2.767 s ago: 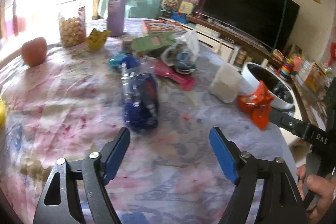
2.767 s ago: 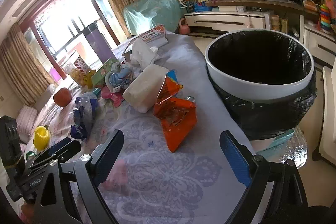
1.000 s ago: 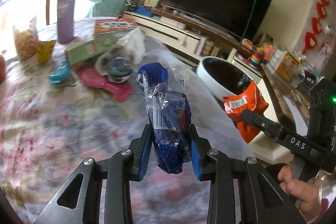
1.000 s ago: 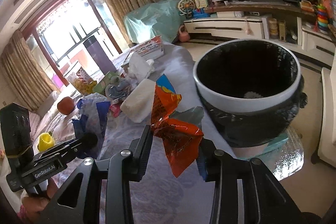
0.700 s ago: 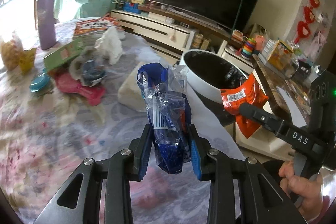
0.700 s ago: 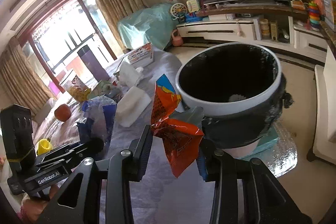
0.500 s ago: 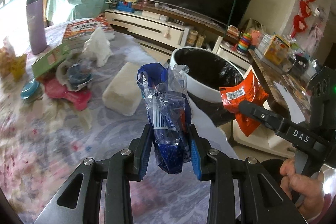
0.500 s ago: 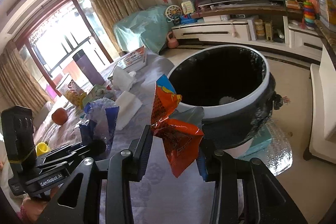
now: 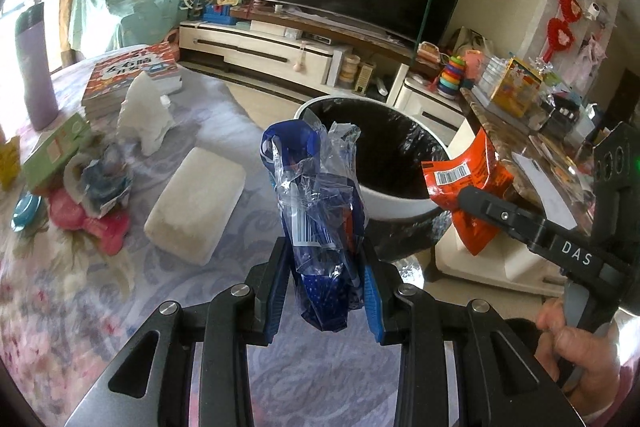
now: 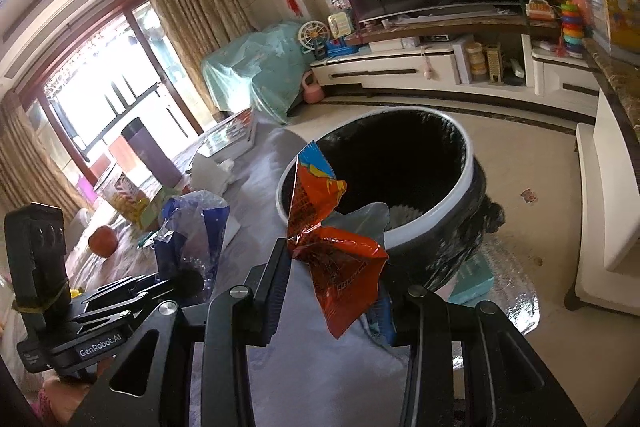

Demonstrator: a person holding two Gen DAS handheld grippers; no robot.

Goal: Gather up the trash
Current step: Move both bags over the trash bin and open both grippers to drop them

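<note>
Pinching a crumpled blue plastic bag (image 9: pixel 320 227) between its blue pads, the left gripper (image 9: pixel 325 291) tilts downward over the table (image 9: pixel 120 307). Beside it, the right gripper (image 10: pixel 338 291) clamps an orange snack wrapper (image 10: pixel 340 259), both near the black-lined trash bin (image 10: pixel 440 219).
</note>
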